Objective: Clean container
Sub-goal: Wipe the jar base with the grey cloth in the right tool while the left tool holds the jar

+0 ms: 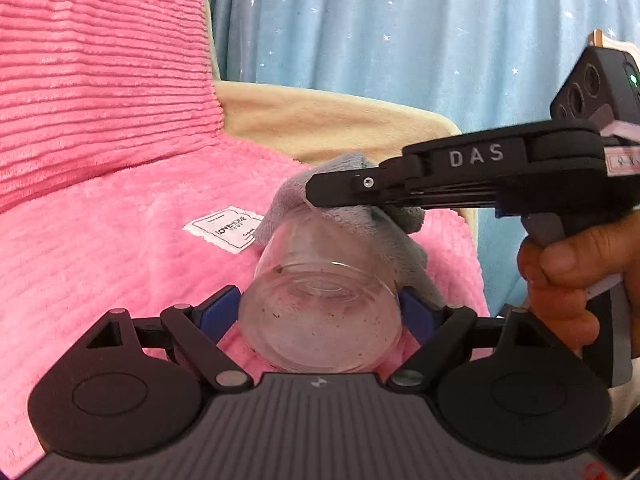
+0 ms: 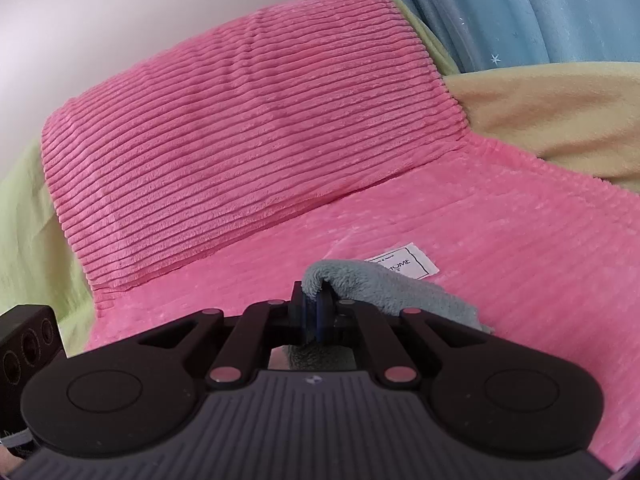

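In the left wrist view a clear glass jar (image 1: 316, 332) lies on its side with its base toward the camera, and dark specks dot the glass. My left gripper (image 1: 320, 306) is shut on the jar, a blue pad on each side. My right gripper (image 1: 320, 194) reaches in from the right, held by a hand (image 1: 572, 272), and is shut on a grey cloth (image 1: 400, 248). The cloth drapes over the jar's far end and right side. In the right wrist view the right gripper (image 2: 314, 304) pinches the grey cloth (image 2: 392, 288); the jar is hidden there.
A pink ribbed blanket (image 1: 100, 260) with a white label (image 1: 226, 230) lies under the jar. A pink corduroy pillow (image 1: 100, 80) rises at the left. Behind are a beige cover (image 1: 320, 120) and a blue star curtain (image 1: 400, 20).
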Available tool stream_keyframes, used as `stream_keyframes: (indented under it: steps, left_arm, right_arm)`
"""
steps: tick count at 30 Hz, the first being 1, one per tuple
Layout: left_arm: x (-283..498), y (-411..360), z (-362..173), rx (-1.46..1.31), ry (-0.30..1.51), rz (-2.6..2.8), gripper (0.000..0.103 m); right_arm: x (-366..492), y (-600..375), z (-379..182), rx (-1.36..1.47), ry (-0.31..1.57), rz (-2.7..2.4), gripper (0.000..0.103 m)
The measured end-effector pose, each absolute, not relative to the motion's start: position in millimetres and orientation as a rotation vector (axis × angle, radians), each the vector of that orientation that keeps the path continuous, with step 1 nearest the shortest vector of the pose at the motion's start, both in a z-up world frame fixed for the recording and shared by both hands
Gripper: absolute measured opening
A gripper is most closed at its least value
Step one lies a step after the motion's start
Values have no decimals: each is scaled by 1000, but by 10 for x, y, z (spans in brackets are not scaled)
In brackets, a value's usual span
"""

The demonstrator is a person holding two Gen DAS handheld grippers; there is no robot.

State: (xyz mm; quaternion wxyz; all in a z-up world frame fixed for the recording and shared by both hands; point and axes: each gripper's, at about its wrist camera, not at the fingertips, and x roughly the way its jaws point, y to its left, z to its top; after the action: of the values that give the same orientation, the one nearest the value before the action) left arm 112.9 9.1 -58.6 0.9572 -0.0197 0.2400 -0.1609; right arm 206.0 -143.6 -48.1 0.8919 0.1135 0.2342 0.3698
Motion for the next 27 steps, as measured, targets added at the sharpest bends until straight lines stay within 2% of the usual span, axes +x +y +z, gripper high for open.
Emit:
stream_keyframes:
  steps: [10, 27]
  left_arm:
    - [1040, -213, -633, 272, 426, -310, 85]
    - [1038, -238, -623, 282, 428, -309, 86]
  right_arm:
    - [1952, -1311, -444, 209, 542, 948, 3]
    - [2076, -1486, -481, 239, 481, 776, 2]
